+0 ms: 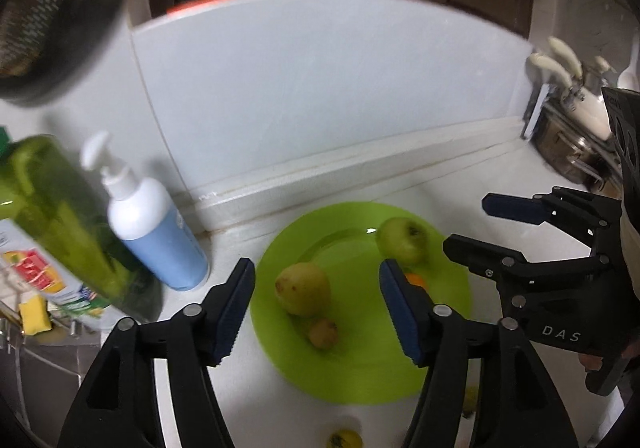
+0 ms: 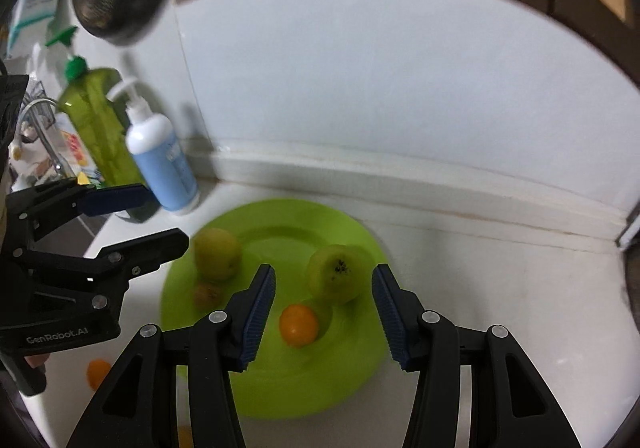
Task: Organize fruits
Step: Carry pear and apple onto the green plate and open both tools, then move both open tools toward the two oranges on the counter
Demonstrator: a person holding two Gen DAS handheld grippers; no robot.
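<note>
On green plate (image 2: 280, 388) — four fruits

Even, cool indoor light is filling both wrist views; its source is lying outside the frames. A small white glare spot is showing on the green plate (image 1: 360, 376), and soft shadows are falling beneath the fruit. Motion blur is smearing the green bottle (image 1: 60, 216) and the pump bottle (image 2: 164, 164); the plate edge is also reading soft. Fisheye distortion is bending the backsplash (image 1: 320, 88) into an arc, and dark vignetting is closing in at every corner. Upper cabinets are appearing dim.
</note>
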